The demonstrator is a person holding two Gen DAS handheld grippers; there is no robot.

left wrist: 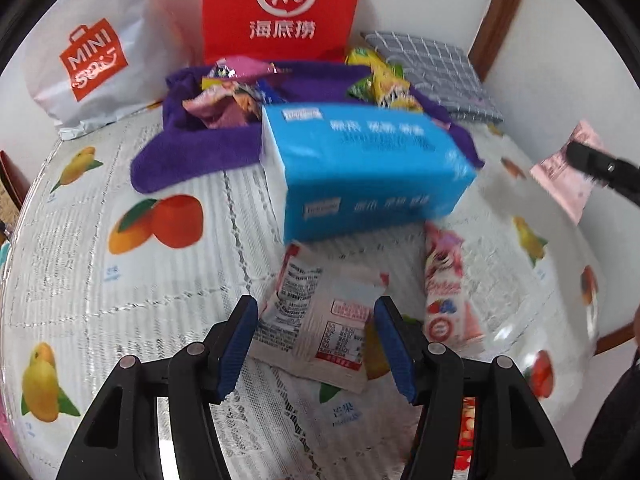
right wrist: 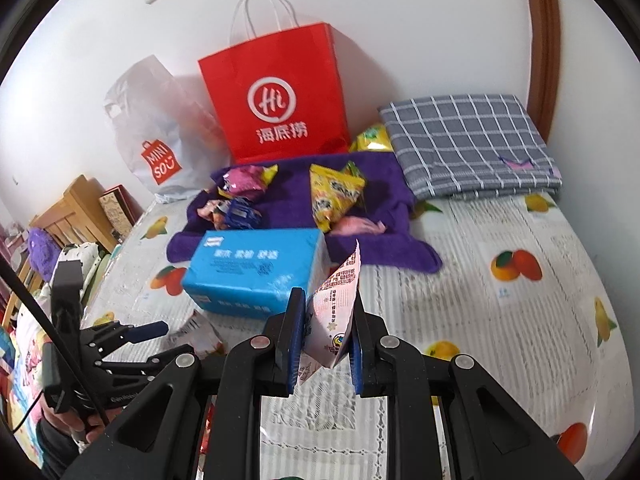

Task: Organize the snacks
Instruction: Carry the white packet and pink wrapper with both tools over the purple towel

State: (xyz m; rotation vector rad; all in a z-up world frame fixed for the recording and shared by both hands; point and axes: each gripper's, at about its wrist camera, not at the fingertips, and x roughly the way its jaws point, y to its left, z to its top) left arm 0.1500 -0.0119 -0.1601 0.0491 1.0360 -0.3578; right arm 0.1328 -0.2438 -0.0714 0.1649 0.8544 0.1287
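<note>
My left gripper (left wrist: 316, 324) is open just above a white snack packet (left wrist: 320, 320) that lies on the fruit-print tablecloth (left wrist: 120, 288); the packet shows between the blue pads. A pink-and-white snack packet (left wrist: 444, 288) lies to its right. My right gripper (right wrist: 326, 320) is shut on a pink-and-white snack packet (right wrist: 336, 296) and holds it above the table; it also shows in the left wrist view (left wrist: 564, 172). A purple towel (right wrist: 380, 192) further back holds several snack packets, among them a yellow one (right wrist: 334, 196).
A blue tissue pack (left wrist: 360, 172) lies mid-table before the towel. A red paper bag (right wrist: 276, 96) and a white Miniso bag (right wrist: 160, 132) stand against the back wall. A folded grey checked cloth (right wrist: 468, 140) lies at the back right.
</note>
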